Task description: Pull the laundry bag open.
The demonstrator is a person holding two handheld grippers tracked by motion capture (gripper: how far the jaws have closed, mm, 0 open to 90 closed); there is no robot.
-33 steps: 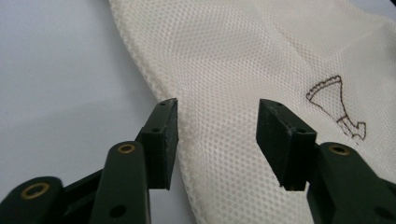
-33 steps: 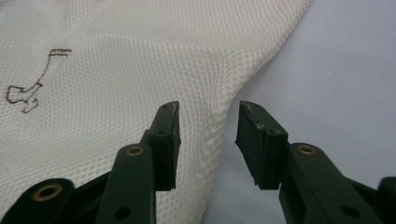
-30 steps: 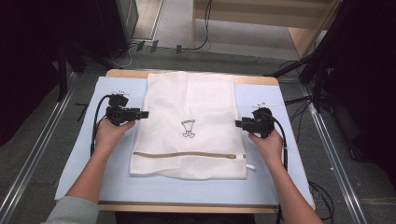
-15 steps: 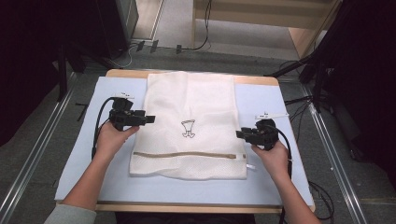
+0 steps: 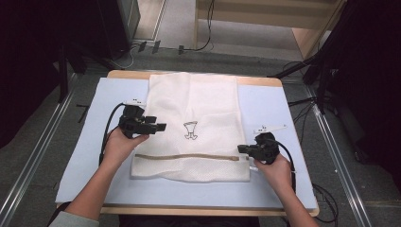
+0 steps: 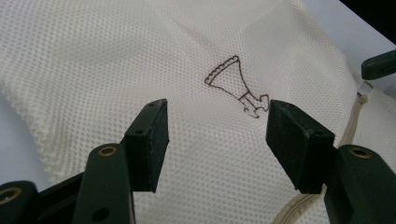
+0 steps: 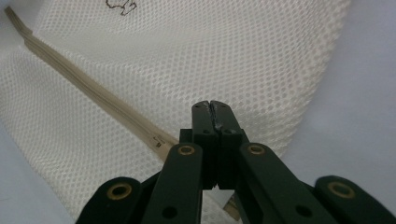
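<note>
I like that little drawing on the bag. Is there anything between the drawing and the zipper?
No. In the high view, just plain white mesh of the bag lies between the little drawing and the zipper.

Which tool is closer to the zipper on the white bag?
Right. The right tool sits shut at the zipper's end on the mesh bag. The left tool hovers open farther up, near the little drawing.

Left gripper jaws spread wide, aimed right; right gripper jaws pressed together, aimed left.
</note>
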